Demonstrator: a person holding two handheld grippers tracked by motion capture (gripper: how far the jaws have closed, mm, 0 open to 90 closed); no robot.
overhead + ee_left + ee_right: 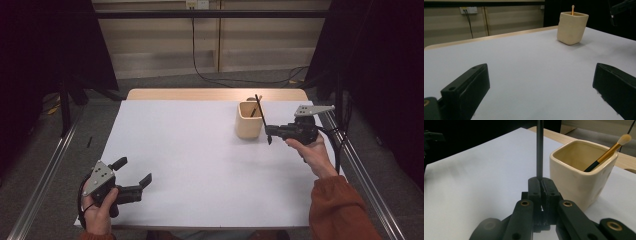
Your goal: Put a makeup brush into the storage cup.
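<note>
My right gripper (541, 185) clamps black stick (539, 150) upright — cup (576, 182) just beside, right. Left gripper (134, 172) wide open, empty — far off.

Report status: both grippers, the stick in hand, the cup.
Right gripper shut on thin black stick, upright, beside cream square ceramic cup. Gold-handled brush leans inside cup. Left gripper open, idle at near-left. White table between them bare.

Table (200, 165): white top, wooden edge along the far side. One cream square cup (248, 121) stands at far right.
</note>
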